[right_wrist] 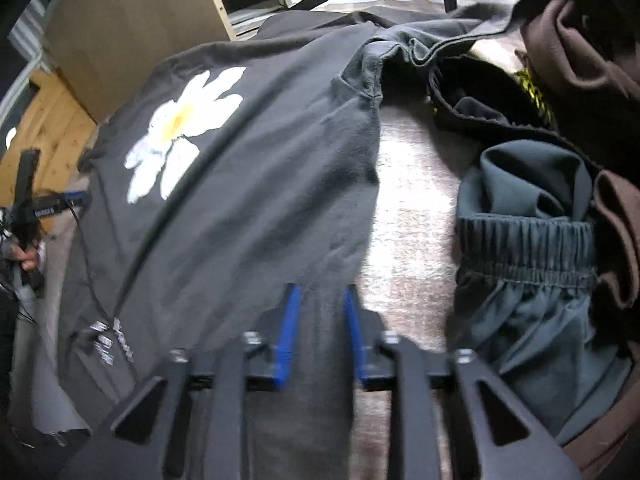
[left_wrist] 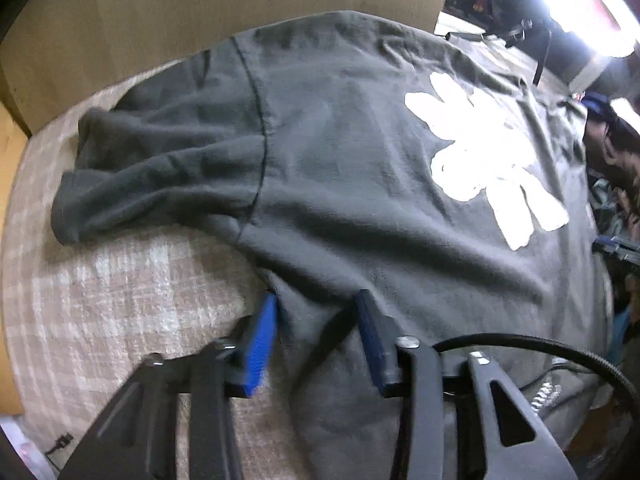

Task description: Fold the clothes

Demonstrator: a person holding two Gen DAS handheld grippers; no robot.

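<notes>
Dark T-shirt (right_wrist: pixel 248 184) bears a white daisy print (right_wrist: pixel 180 128); its small lettering (right_wrist: pixel 108 340) is unreadable.

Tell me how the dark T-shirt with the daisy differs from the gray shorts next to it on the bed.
The T-shirt is spread mostly flat; the gray shorts sit bunched in a heap. The T-shirt carries a white daisy print; the shorts are plain, with a gathered elastic waistband. The T-shirt's lower edge lies between the fingers of the left gripper and the right gripper; the shorts are untouched. Both are dark and rest on the plaid bedcover.
</notes>
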